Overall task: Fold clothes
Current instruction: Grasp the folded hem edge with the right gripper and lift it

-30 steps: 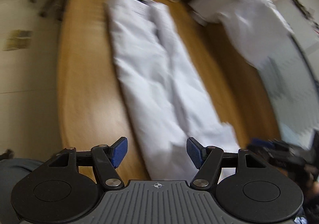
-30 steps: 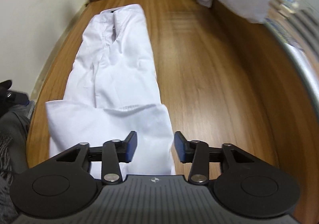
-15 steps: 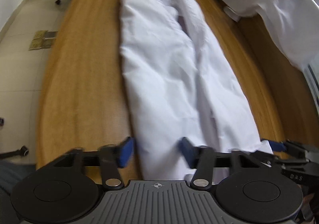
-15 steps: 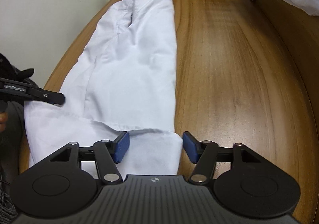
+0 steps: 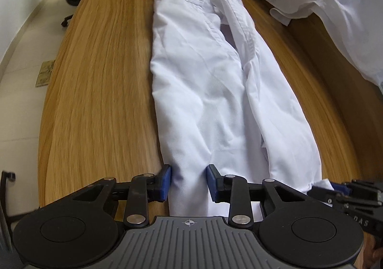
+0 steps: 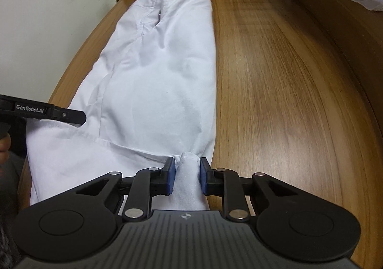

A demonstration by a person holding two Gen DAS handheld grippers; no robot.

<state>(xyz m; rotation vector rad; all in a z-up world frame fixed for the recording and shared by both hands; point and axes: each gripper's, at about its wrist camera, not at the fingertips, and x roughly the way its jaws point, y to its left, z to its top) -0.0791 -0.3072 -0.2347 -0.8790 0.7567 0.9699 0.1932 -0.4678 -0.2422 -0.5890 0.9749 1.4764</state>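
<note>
The white garment (image 5: 215, 91) lies lengthwise along the wooden desk (image 5: 100, 91), already doubled into a long strip, its near hem at the desk's front edge. At that hem's left corner the left claw (image 5: 188, 182) straddles a fold of cloth with its jaws closing; the blue pads (image 5: 165, 181) look to be just meeting the fabric, so I would not yet call the grip firm. At the right corner the right claw (image 6: 186, 176) has the cloth bunched into a ridge between its closing pads and is clenched on it. Taking both near corners probably prepares for carrying the hem over toward the far end. A second ago both claws stood wide above the hem; they have since come down onto it and narrowed. More white clothes (image 5: 335, 5) lie heaped at the far right.
</note>
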